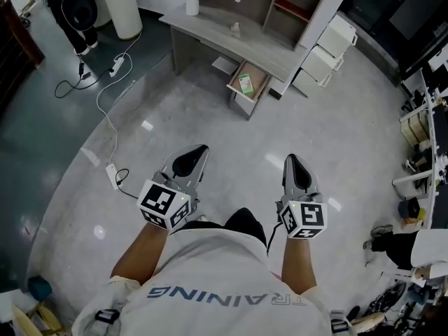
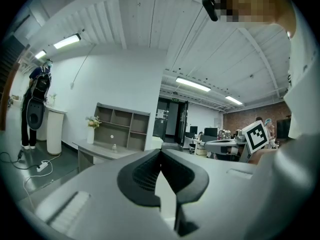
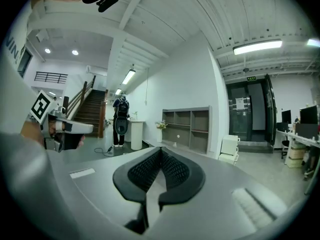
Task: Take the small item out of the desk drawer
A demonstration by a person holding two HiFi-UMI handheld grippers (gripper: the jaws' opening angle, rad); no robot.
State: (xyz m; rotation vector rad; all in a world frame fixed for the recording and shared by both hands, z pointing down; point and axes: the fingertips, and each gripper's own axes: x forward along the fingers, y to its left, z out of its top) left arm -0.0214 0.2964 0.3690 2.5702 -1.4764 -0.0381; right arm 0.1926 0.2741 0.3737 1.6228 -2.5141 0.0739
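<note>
The grey desk (image 1: 231, 40) stands far ahead of me, with its drawer (image 1: 260, 88) pulled open toward me. A small green and white item (image 1: 246, 83) lies inside the drawer. My left gripper (image 1: 205, 148) and right gripper (image 1: 290, 158) are held side by side over the bare floor, well short of the desk. Both are shut with nothing between the jaws. In the left gripper view the desk (image 2: 100, 151) shows small beyond the shut jaws, and in the right gripper view the desk (image 3: 165, 146) is likewise distant.
A shelf unit (image 1: 276, 2) stands behind the desk and white drawer cabinets (image 1: 323, 54) stand at its right. A cable with a power strip (image 1: 112, 175) trails across the floor at left. A person (image 1: 73, 12) stands at the far left by a white bin (image 1: 120, 2). Office clutter (image 1: 420, 152) lines the right.
</note>
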